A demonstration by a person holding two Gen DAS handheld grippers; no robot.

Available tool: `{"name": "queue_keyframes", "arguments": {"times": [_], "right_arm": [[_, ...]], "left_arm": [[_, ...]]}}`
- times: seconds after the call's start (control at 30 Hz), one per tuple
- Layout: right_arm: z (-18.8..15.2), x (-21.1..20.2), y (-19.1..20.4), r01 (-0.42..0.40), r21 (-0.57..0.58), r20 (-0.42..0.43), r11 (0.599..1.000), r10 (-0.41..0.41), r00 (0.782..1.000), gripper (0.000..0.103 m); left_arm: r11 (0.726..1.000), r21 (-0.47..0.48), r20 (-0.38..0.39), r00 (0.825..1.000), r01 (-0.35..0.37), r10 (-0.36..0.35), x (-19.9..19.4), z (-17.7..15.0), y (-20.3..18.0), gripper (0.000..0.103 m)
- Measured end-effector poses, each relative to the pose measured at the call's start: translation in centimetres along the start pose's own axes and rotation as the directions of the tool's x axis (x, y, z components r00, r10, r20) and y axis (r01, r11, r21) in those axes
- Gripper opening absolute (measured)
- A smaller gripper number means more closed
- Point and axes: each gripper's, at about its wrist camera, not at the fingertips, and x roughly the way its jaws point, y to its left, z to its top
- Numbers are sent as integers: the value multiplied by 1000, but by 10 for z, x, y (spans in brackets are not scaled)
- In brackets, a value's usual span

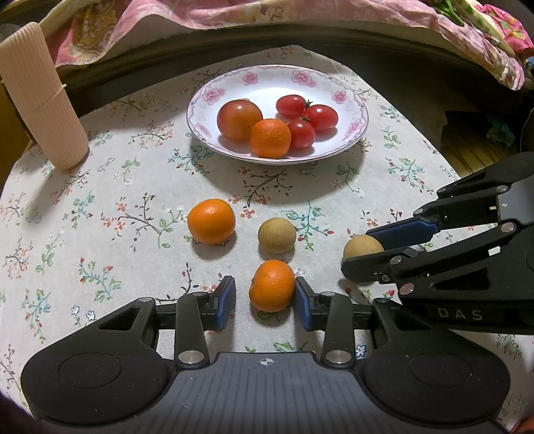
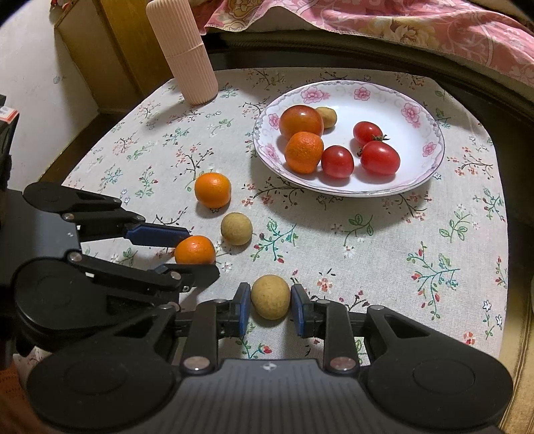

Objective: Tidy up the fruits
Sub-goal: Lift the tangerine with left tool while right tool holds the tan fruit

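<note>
A floral plate (image 1: 353,110) (image 2: 424,140) holds a large tomato (image 1: 238,120), a mandarin (image 1: 270,138) and three cherry tomatoes (image 1: 320,117); a tan longan (image 2: 326,117) shows behind them. On the cloth lie a mandarin (image 1: 211,221) (image 2: 213,189) and a longan (image 1: 277,234) (image 2: 236,228). My left gripper (image 1: 265,297) (image 2: 187,250) is open around a second mandarin (image 1: 272,285) (image 2: 195,250); the right pad touches it, the left stands apart. My right gripper (image 2: 270,305) (image 1: 363,253) is open around another longan (image 2: 270,296) (image 1: 362,247), with slim gaps each side.
A ribbed pink cylinder (image 1: 40,96) (image 2: 182,50) stands at the table's far left. A pink floral blanket (image 1: 267,13) lies beyond the far edge. The flowered tablecloth (image 2: 400,253) covers the small table; its edges drop off at left and right.
</note>
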Motion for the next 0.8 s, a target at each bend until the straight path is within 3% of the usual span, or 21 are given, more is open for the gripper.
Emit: {"name": "queue_keyframes", "arguments": {"times": [0.2, 0.8], "right_arm": [[0, 0, 3, 13, -16, -3, 1000, -13, 1000, 28], [3, -7, 2, 23, -11, 22, 1000, -23, 999, 28]], "left_arm": [[1000, 12, 0, 1000, 2, -2, -1, 0, -2, 37], [1000, 13, 25, 1000, -18, 18, -5, 3, -2, 34]]}}
